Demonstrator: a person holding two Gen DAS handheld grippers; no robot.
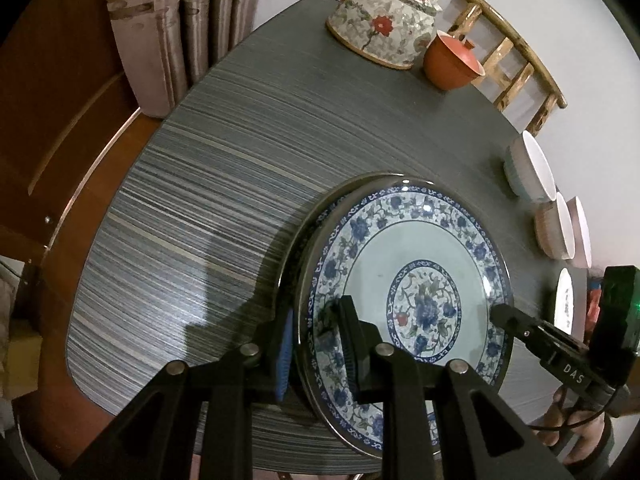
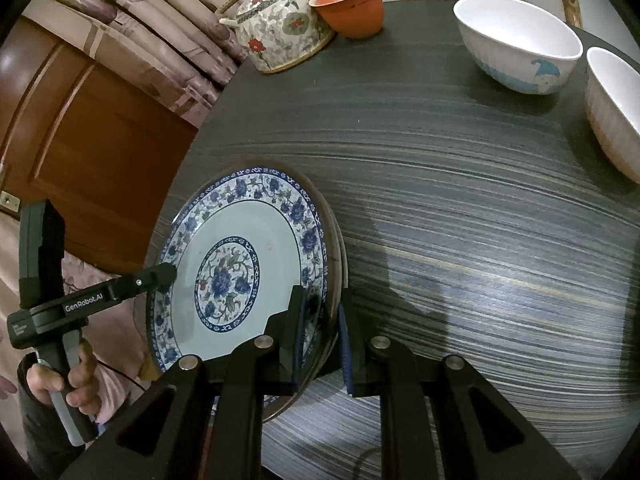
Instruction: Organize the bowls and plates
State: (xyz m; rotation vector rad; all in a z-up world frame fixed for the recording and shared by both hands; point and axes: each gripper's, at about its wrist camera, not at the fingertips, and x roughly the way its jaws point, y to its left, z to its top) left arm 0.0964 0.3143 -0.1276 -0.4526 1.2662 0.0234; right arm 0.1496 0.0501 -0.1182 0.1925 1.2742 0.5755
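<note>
**Blue-and-white plate gripped from both sides**

Blue-and-white porcelain filled the near part of the worktop: a floral plate sat at about 5 o'clock in the left wrist view, seemingly on top of another plate whose darker rim showed just beneath its left edge. The left gripper was nearly closed on the plate's rim, one blue-padded finger outside the edge and the other resting over the patterned border. The right gripper pinched the opposite rim in the same way, its jaws almost together with the plate edge between the pads. Each gripper showed in the other's camera, held by a person's hand at the 8 o'clock edge of the right wrist view.

A flowered teapot with a woven handle stood at the far edge of the worktop, near 12 o'clock, and an orange lidded cup sat just beside it. Two white bowls stood well apart from the plate toward 2 o'clock in the right view. A bamboo chair back rose beyond the worktop, with curtains and a wooden door at 10 o'clock.
</note>
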